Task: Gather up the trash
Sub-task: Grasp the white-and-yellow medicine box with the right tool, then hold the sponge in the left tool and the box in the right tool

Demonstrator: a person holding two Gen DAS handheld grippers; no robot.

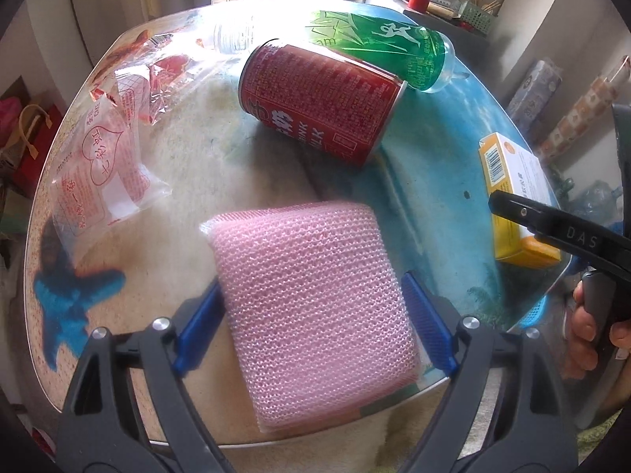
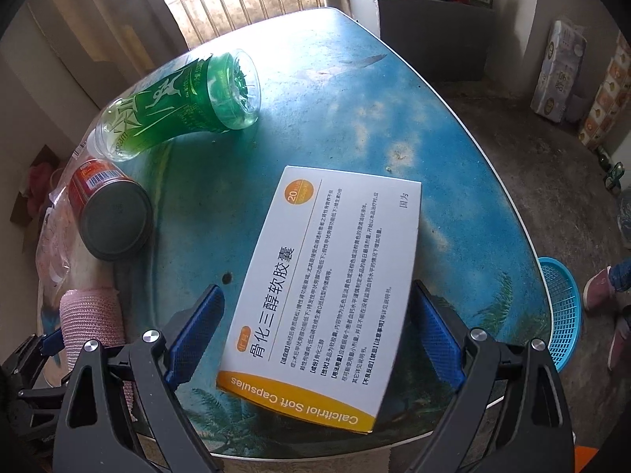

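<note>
A pink mesh scrubbing sponge (image 1: 315, 307) lies on the glass table between the blue pads of my left gripper (image 1: 311, 315), which is open around it; the pads stand at its sides, contact unclear. A white and yellow capsule box (image 2: 327, 291) lies between the pads of my right gripper (image 2: 315, 331), which is open, with a gap on the left side. A red drink can (image 1: 315, 102) and a green plastic bottle (image 1: 378, 47) lie on their sides further back. Clear red-printed wrappers (image 1: 106, 165) lie at the left.
A blue plastic basket (image 2: 562, 307) stands on the floor beyond the table's right edge, next to a person's feet (image 2: 599, 287). A cabinet (image 2: 426, 23) with a red flask stands behind the table. The round table's near edge (image 2: 315, 461) is just under the grippers.
</note>
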